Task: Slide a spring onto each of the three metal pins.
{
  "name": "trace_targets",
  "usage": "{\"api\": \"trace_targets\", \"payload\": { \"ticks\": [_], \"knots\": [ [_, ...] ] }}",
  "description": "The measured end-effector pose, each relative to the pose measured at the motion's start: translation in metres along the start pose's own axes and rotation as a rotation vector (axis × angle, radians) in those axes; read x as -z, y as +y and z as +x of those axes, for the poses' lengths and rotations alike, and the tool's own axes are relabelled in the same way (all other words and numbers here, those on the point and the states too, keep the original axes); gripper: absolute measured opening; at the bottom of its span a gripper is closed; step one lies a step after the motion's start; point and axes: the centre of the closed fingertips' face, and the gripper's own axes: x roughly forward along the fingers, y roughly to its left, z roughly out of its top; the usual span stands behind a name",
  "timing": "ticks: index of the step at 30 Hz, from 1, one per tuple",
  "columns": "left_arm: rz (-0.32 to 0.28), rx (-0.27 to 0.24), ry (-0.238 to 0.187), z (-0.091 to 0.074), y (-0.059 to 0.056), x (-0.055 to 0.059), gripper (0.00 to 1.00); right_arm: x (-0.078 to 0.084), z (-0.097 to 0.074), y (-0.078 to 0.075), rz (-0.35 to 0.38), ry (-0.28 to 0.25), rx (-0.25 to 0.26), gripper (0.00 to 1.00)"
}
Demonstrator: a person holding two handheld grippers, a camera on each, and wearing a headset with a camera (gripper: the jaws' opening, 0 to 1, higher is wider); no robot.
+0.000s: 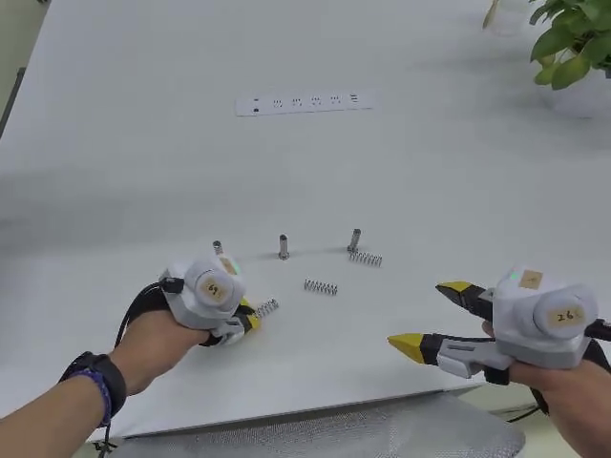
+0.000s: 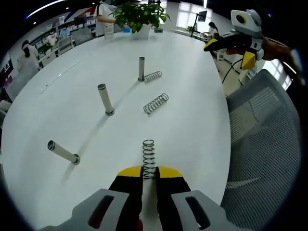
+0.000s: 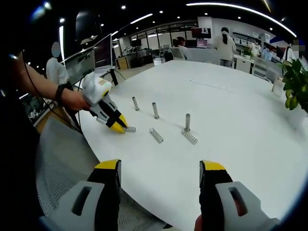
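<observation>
Barely begun: 3 pins (image 1: 284,246) bare, 2 springs (image 1: 321,286) loose beside them. Left claw (image 2: 149,169) clamping 1 spring (image 2: 148,153); right claw (image 3: 161,166) agape, well apart.

Row: we see left pin (image 1: 218,247), middle pin (image 1: 284,246) and right pin (image 1: 354,239) upright, well apart, with open gaps between them.
Loose springs: far spring (image 1: 366,258) just beside the right pin, middle spring (image 1: 321,286) before the middle-right gap (both flat, low).
Beyond: our table (image 1: 143,162) is bare up to the power strip (image 1: 305,103).
Near edge: mesh chair (image 1: 382,429) just below it.
</observation>
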Motion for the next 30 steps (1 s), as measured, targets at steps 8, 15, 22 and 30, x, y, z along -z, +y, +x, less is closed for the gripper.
{"api": "trace_targets", "payload": {
  "ticks": [8, 15, 22, 30],
  "knots": [
    [-0.003, -0.008, -0.015, -0.008, 0.003, -0.004, 0.02, 0.001, 0.002, 0.001, 0.000, 0.001, -0.007, 0.65],
    [0.003, -0.022, -0.044, -0.020, 0.005, -0.013, 0.02, -0.001, 0.004, 0.004, -0.002, -0.001, -0.018, 0.64],
    [0.019, -0.031, -0.067, -0.030, 0.006, -0.019, 0.02, -0.002, 0.005, 0.005, 0.001, -0.004, -0.027, 0.63],
    [0.034, -0.036, -0.085, -0.038, 0.004, -0.026, 0.02, -0.004, 0.008, 0.008, -0.006, -0.002, -0.040, 0.62]
  ]
}}
